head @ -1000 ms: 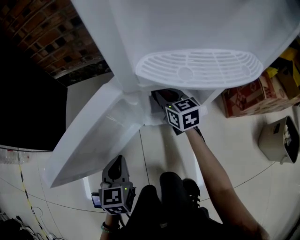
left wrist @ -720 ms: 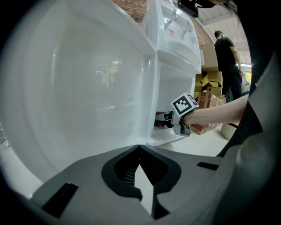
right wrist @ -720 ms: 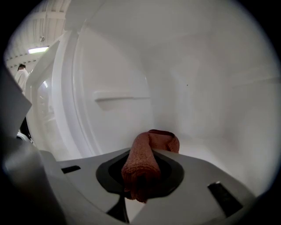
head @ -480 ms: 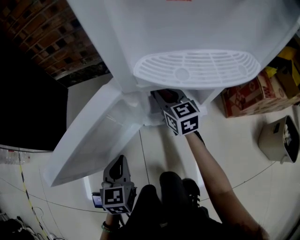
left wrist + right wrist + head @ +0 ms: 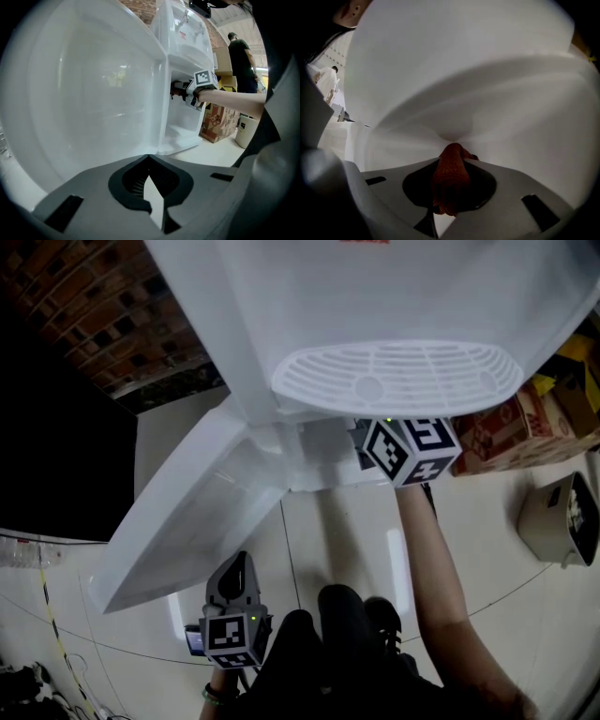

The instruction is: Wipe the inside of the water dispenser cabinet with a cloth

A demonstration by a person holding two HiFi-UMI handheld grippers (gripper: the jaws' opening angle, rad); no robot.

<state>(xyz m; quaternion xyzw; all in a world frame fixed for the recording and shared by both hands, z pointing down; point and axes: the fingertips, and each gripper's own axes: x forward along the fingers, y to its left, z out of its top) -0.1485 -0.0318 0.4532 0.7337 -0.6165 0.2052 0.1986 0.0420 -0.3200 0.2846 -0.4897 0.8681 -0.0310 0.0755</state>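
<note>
The door (image 5: 187, 521) of the water dispenser (image 5: 375, 296) stood wide open, sweeping to the lower left of the head view, and the right gripper (image 5: 394, 448) was reaching in under the drip tray (image 5: 398, 379) just right of centre. Its jaws were clenched on the orange-red cloth (image 5: 450, 180), whose front end was pushed up toward the spot where the white inner walls met, though actual contact could not be confirmed. So the wipe looked under way, somewhere in the middle. The cabinet (image 5: 185, 122) was open and the cloth was inside it, but no view showed a smear or streak, so how much surface had been covered or remained could not be judged. The left gripper (image 5: 234, 577) hung low at the bottom of the head view, jaws closed on nothing, taking no part. The head view hid both the cloth and the cabinet interior beneath the tray. Only the right gripper view showed the cloth, and only the left gripper view showed the side-on reach into the opening, right of centre.
</note>
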